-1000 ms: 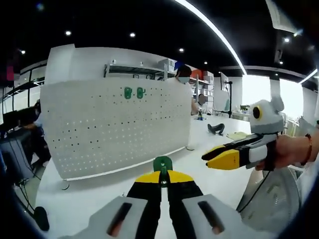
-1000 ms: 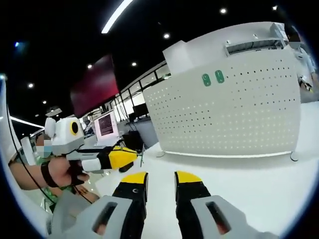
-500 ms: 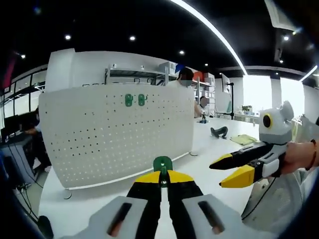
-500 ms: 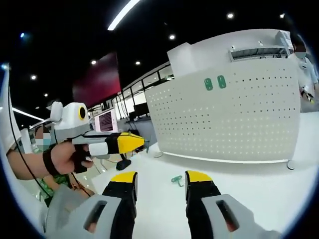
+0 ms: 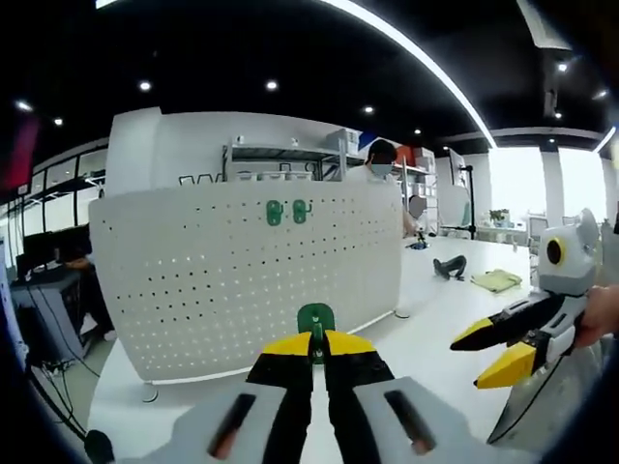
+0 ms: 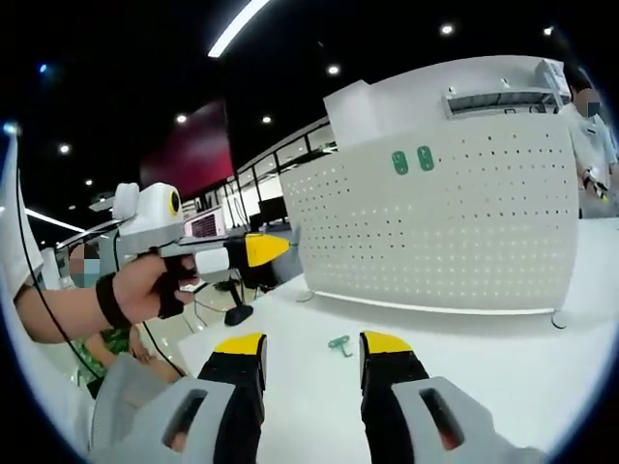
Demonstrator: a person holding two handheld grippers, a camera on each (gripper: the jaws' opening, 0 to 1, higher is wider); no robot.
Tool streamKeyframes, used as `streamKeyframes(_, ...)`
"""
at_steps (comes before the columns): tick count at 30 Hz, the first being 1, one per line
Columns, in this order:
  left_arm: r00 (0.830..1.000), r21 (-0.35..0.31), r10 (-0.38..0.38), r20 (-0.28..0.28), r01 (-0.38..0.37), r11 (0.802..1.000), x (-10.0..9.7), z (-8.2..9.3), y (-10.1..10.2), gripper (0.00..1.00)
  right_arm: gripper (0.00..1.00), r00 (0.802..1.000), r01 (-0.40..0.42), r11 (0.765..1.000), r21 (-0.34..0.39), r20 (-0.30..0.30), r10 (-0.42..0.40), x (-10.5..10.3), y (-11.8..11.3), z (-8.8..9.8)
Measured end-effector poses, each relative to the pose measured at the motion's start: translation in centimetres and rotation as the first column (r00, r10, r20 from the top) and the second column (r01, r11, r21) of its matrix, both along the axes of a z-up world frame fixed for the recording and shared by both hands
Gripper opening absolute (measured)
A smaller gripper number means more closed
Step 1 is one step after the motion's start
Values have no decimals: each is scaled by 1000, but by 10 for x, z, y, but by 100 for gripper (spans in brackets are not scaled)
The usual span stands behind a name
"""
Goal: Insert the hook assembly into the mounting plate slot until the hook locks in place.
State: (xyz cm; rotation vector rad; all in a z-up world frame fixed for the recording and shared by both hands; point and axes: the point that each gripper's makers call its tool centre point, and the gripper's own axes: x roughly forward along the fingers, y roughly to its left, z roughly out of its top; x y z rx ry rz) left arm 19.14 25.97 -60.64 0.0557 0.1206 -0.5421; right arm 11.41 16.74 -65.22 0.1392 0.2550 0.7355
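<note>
In the left gripper view, the left gripper (image 5: 312, 346) has its yellow-tipped black jaws pressed together on a green hook (image 5: 315, 318), of which only the rounded top shows above the tips; the rest is hidden between the jaws. Whether that hook has a stem or a clip cannot be made out. Straight beyond it, apart from the tips, stands the white pegboard (image 5: 242, 280), a curved upright sheet of smooth white material with regular rows of small holes, resting on small feet on a white table (image 5: 435, 309). Two mounted green hooks (image 5: 286, 212) sit side by side high on the board (small, rounded, glossy). At the right edge, the right gripper (image 5: 496, 349) comes in with its jaws spread apart and nothing between them, partly cut off.

In the right gripper view, the right gripper's (image 6: 311, 345) jaws stand wide apart, and a loose green hook (image 6: 339, 344) lies on the table between and just beyond the tips, too small to read its shape. The left gripper (image 6: 276, 247), held in a gloved hand (image 6: 155, 286), points toward the pegboard (image 6: 455, 222); its tips look closed. A person (image 6: 587, 145) stands behind the board's right end, mostly cut off.
</note>
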Motion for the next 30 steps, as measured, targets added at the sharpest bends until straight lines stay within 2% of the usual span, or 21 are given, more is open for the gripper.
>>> streamKeyframes(7, 1000, 6, 24, 8, -24, 1000, 8, 3, -3, 3, 41, 999, -11, 1000, -22, 36, 11, -3, -1, 4)
streamKeyframes(11, 999, 0, 36, 24, -36, 999, 10, 7, -4, 3, 50, 996, -2, 999, -34, 87, 5, -3, 0, 10)
streamKeyframes(19, 998, -1, 48, 40, -48, 999, 16, 14, -5, 3, 63, 996, 15, 999, -52, 89, -11, 1, -7, 7)
streamKeyframes(25, 995, -6, 78, 64, -78, 997, 21, 19, -3, 3, 64, 997, 8, 999, -50, 82, -4, 2, -11, 5)
streamKeyframes(30, 993, -14, 99, 63, -98, 995, 29, 21, -5, 3, 64, 997, 11, 999, -45, 73, -8, 3, -15, 3)
